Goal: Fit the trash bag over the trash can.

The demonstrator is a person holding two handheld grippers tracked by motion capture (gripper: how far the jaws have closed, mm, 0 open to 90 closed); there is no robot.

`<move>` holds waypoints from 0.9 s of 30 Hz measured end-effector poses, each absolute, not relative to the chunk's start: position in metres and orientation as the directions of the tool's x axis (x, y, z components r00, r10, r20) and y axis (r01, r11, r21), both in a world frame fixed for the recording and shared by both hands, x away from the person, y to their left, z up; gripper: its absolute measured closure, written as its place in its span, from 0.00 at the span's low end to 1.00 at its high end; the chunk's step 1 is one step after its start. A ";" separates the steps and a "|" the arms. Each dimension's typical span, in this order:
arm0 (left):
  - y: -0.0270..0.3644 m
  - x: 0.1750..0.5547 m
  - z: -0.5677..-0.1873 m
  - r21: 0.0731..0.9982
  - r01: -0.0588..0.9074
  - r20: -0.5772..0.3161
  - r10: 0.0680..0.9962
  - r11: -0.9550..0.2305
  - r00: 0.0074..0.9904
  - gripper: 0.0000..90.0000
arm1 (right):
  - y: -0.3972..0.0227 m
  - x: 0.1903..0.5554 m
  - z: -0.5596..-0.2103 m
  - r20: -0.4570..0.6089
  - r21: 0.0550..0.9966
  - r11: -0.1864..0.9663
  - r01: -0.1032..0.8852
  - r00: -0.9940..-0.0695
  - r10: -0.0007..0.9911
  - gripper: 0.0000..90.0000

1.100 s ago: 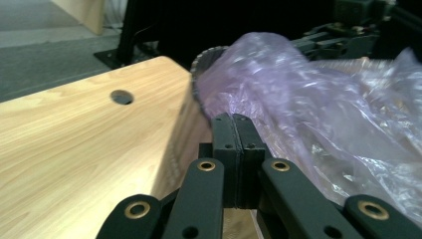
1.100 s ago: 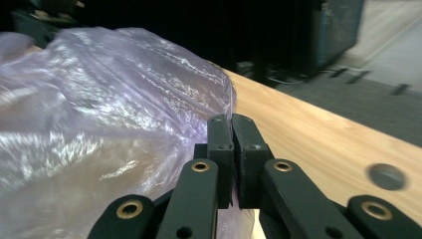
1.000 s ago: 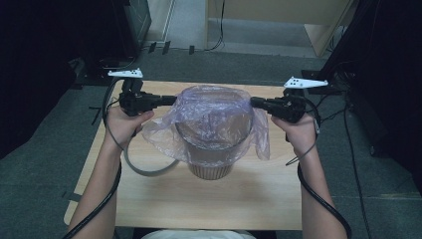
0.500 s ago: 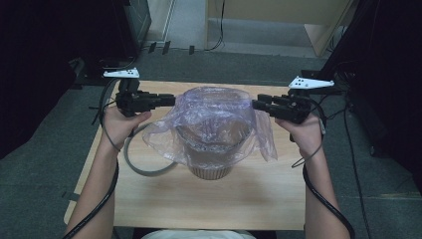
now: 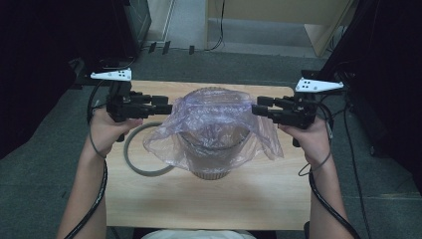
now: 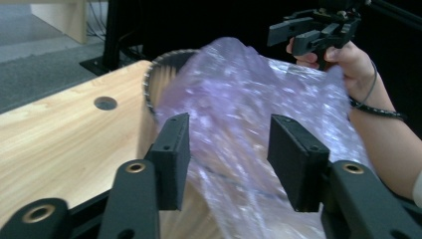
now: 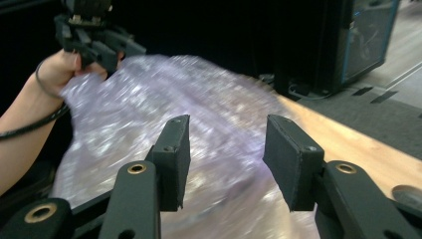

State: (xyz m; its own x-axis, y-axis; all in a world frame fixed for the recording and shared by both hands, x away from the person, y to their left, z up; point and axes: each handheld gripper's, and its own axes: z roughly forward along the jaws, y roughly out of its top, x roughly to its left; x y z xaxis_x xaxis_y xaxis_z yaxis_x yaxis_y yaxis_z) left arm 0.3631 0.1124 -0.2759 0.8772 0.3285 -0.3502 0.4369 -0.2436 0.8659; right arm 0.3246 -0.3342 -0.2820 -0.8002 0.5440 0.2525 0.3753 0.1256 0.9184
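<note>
Bag: a clear purplish plastic bag (image 5: 214, 127) is lying draped over the bin, its film spreading down past the rim on both sides and sagging into the mouth.
Bin: a round brown bin (image 5: 211, 159) is standing upright near the middle of the wooden table (image 5: 209, 204), under the bag; part of its dark rim is showing at the far side.
Left gripper: the left gripper (image 5: 166, 105) is hovering at the bag's left edge, pointing inward. In the left gripper view its jaws have just been opening and are standing apart, with the bag's film (image 6: 234, 134) lying beyond and between them but neither pad pressing on it.
Right gripper: the right gripper (image 5: 258, 108) is hovering at the bag's right edge, facing the other one. Its jaws have just been opening too; in the right gripper view the gap between the pads is wide, and the blurred film (image 7: 219, 144) is showing past them, not being pinched.
Hands: each hand is gripping its tool from below, forearms coming in from the near side of the table.
Ring: a grey ring (image 5: 142, 154) is lying flat on the table just left of the bin, partly under the bag's hanging edge.
</note>
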 end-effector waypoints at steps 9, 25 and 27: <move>0.107 0.338 -0.268 0.874 0.402 -0.324 0.290 -0.272 0.901 0.42 | -0.326 0.299 -0.276 0.242 0.910 0.179 0.374 -0.829 0.504 0.57; 0.093 0.332 -0.280 0.844 0.393 -0.299 0.287 -0.367 0.910 0.61 | -0.304 0.294 -0.285 0.171 0.893 0.296 0.340 -0.863 0.476 0.56; 0.094 0.333 -0.281 0.842 0.394 -0.302 0.283 -0.369 0.910 0.62 | -0.303 0.296 -0.287 0.175 0.889 0.302 0.344 -0.865 0.470 0.56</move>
